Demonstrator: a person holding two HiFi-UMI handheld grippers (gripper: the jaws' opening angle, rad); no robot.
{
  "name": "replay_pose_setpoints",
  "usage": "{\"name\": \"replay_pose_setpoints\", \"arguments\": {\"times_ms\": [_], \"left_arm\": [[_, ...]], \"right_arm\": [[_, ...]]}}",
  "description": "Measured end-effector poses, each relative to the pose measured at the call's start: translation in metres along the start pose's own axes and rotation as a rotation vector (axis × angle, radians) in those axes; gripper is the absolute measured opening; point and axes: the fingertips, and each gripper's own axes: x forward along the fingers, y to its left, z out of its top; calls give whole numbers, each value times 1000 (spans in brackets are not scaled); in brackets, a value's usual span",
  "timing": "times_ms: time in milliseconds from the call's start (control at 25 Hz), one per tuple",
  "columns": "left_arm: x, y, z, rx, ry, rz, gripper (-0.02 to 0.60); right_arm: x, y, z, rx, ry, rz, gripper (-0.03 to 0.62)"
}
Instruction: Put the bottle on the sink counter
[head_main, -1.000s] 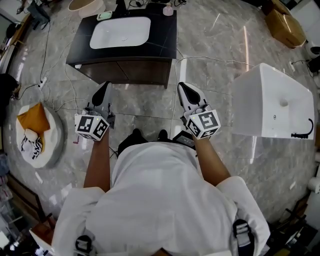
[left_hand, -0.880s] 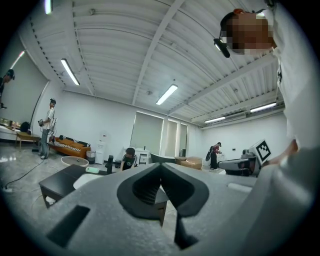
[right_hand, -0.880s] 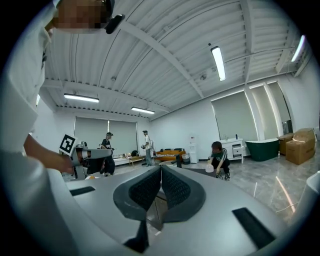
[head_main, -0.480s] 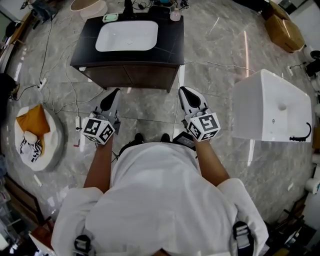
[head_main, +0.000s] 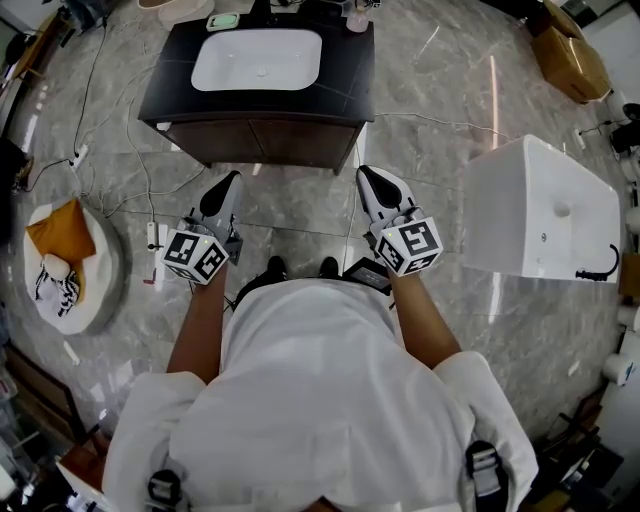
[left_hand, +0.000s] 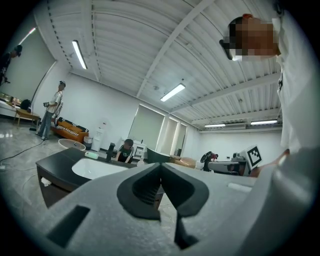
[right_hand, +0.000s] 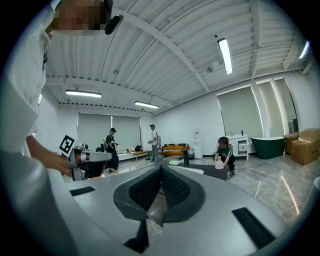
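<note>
The dark sink counter (head_main: 345, 70) with its white basin (head_main: 258, 58) stands ahead of me on the marble floor. A small pinkish bottle (head_main: 357, 20) stands at the counter's back right corner; in the right gripper view the bottle (right_hand: 219, 163) shows upright on the counter (right_hand: 207, 171). My left gripper (head_main: 228, 183) and right gripper (head_main: 370, 178) are held side by side short of the counter's front, both shut with nothing between the jaws. In the gripper views the left gripper (left_hand: 160, 167) and right gripper (right_hand: 160, 170) point toward the counter (left_hand: 57, 161).
A white box-shaped tub (head_main: 540, 210) stands to the right. A round cushion with an orange cloth (head_main: 60, 262) lies to the left. Cables and a power strip (head_main: 152, 237) run over the floor by the counter. Cardboard box (head_main: 570, 50) far right. People stand in the background (right_hand: 153, 142).
The left gripper has shifted a little to the right, closer to the right one. The counter sits slightly more to the right in the head view. Both grippers stay shut.
</note>
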Motion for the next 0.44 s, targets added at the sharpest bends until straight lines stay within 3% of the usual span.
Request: {"name": "replay_pose_setpoints", "arguments": {"times_ms": [440], "left_arm": [[-6,-13,-17,-26,36,0,15]], "right_arm": [[-16,-1,-8,4,18,-8,15]]}}
